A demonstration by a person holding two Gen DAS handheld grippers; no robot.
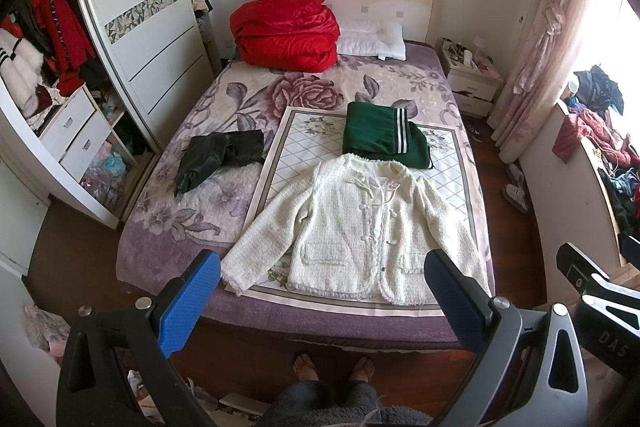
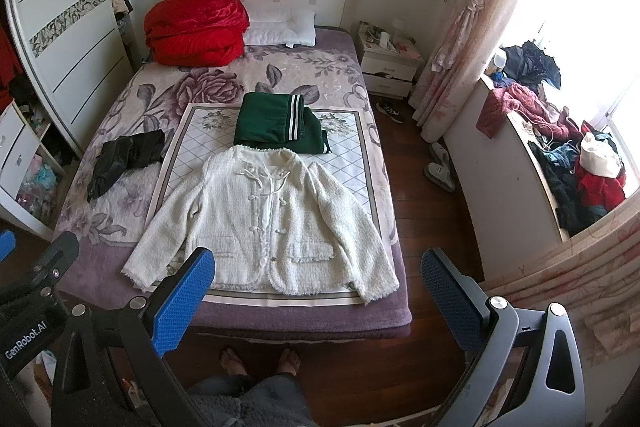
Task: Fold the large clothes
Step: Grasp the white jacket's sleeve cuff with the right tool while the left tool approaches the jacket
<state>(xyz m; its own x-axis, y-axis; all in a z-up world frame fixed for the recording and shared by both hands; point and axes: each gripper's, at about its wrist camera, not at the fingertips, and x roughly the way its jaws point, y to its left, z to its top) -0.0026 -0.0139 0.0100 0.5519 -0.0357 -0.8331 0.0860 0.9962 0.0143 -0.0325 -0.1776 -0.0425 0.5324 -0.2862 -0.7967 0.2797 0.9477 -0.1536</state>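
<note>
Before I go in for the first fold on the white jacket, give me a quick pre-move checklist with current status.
1. Left gripper open, holding nothing: ok.
2. Right gripper open, holding nothing: ok.
3. White jacket spread flat, front up, on the patterned mat, both sleeves out to the sides: ok.
4. Fold space behind the collar: not ok; the folded green garment lies right at the collar, touching or overlapping cannot tell.
5. Black garment lies apart from the jacket's sleeve: ok.
6. Front fastened all the way down: cannot tell; the knot buttons look closed, the hem gapes slightly.
</note>
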